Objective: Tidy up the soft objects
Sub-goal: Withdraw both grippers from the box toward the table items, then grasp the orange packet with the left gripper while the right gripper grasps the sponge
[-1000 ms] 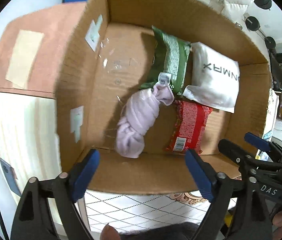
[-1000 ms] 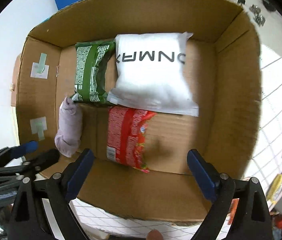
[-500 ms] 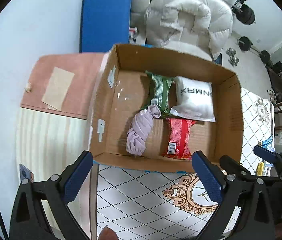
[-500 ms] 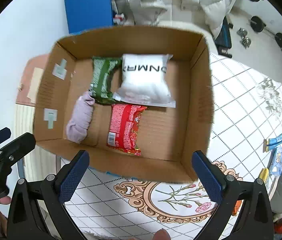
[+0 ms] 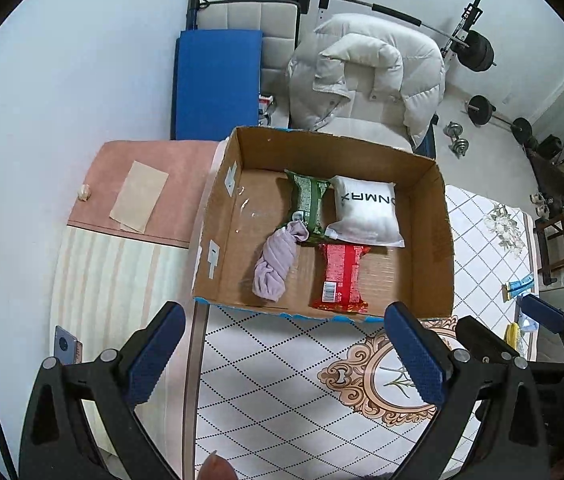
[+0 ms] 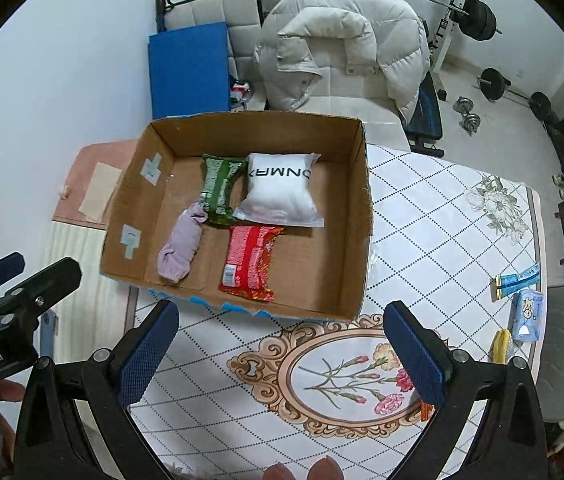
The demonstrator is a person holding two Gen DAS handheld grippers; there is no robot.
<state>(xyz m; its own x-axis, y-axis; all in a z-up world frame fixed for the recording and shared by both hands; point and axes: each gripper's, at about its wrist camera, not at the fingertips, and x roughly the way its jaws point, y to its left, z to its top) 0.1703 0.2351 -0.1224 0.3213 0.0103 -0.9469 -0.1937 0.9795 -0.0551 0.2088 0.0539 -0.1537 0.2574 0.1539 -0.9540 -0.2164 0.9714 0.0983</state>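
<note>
Both of your grippers have pulled well back and up from the cardboard box [image 5: 433,240] within the last second: a moment ago the box filled each wrist view, and now it sits small in the middle distance with the tiled tablecloth [image 6: 421,240] showing in front of it. That retreat suggests the packing is finished or nearly so.

Your left gripper [image 5: 282,354] is wide open and holds nothing. Your right gripper [image 6: 282,354] is also spread wide and empty. Both hover above the tablecloth, well apart from the box, which lies ahead of and beyond the fingertips.

Inside the box lie four soft things. A rolled lilac cloth [image 5: 278,262] lies toward the left, its upper end touching a green packet [image 5: 307,200]. A white pouch [image 5: 365,210] sits just beside the green packet on the right. A red packet [image 5: 339,276] lies nearest you, tucked against the pouch's lower edge.

Near the table's right edge, a few small items [image 6: 521,304] remain outside the box; whether they belong to the task you cannot tell.
</note>
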